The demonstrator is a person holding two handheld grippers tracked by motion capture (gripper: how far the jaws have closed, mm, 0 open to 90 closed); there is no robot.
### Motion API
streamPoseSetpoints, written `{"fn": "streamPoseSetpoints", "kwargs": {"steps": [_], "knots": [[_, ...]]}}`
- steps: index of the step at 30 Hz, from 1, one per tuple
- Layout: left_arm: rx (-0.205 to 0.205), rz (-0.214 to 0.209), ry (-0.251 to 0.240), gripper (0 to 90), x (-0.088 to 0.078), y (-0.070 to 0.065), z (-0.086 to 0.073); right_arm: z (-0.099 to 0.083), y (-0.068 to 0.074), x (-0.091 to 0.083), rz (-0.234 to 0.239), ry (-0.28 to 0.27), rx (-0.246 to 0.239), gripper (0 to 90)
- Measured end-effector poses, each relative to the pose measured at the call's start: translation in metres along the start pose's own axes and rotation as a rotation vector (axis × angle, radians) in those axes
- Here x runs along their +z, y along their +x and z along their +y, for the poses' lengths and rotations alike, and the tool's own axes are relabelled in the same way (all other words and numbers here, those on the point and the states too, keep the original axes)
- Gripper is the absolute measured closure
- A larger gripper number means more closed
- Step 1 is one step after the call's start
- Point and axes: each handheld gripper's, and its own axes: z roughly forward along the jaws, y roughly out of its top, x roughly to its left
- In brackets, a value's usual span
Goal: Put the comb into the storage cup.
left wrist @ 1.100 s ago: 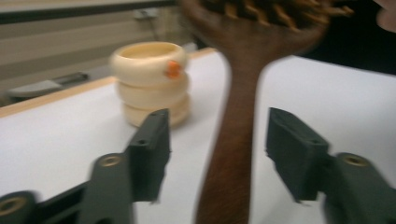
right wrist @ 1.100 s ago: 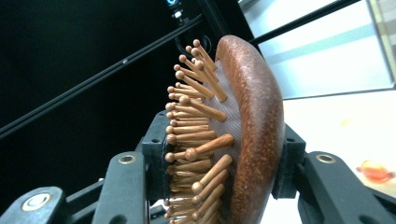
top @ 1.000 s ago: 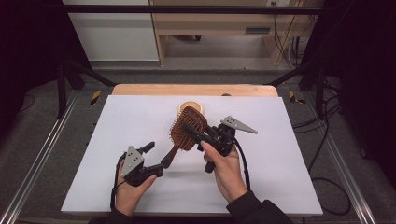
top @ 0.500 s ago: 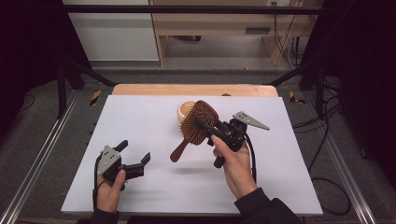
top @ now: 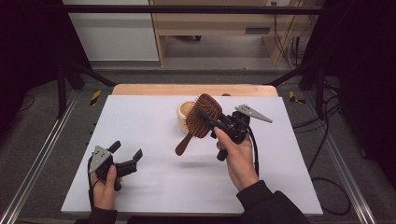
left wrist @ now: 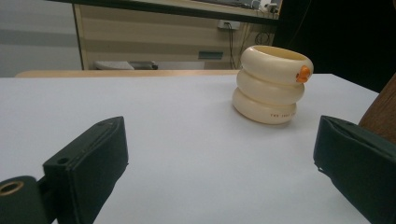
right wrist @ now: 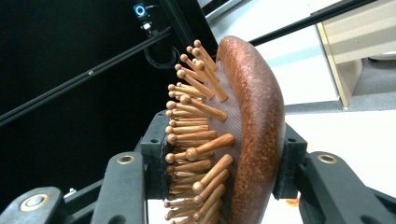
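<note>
A wooden paddle hairbrush point(top: 201, 116) with wooden bristle pins is held up above the middle of a white table point(top: 154, 186), its handle slanting down toward the person. The right gripper point(top: 211, 120) has its jaws clamped on the head of the brush, one jaw against the pins and the other against the rounded brown back, as the right gripper view shows close up point(right wrist: 252, 135). Just behind the brush, a cream ringed holder point(top: 185, 113) with a small orange mark stands on the table; in the left gripper view it sits upright ahead point(left wrist: 272, 84). The left gripper point(top: 126, 154) rests low near the table's front left, well apart from the brush, its jaws having just spread wide with nothing between them
</note>
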Motion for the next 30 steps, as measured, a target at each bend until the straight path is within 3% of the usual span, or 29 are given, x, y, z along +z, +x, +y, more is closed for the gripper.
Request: {"fn": "streamPoseSetpoints", "kwargs": {"steps": [9, 20, 23, 26, 30], "knots": [[-0.045, 0.001, -0.006, 2.8, -0.002, 0.005, -0.001, 0.009, -0.003, 0.005, -0.015, -0.017, 0.018, 51.0], [-0.049, -0.012, -0.006, 2.8, -0.001, 0.003, -0.002, 0.016, 0.004, 0.01, -0.018, -0.025, 0.01, 50.9], [-0.05, -0.015, -0.005, 2.8, -0.001, 0.003, -0.002, 0.022, 0.005, 0.012, -0.021, -0.024, 0.001, 50.9], [-0.054, -0.026, -0.012, 2.9, -0.001, 0.002, -0.002, 0.028, 0.007, 0.014, -0.009, -0.036, 0.025, 51.0], [-0.049, -0.026, -0.012, 2.8, 0.0, 0.002, -0.002, 0.037, 0.011, 0.016, -0.011, -0.058, 0.008, 51.0]]}}
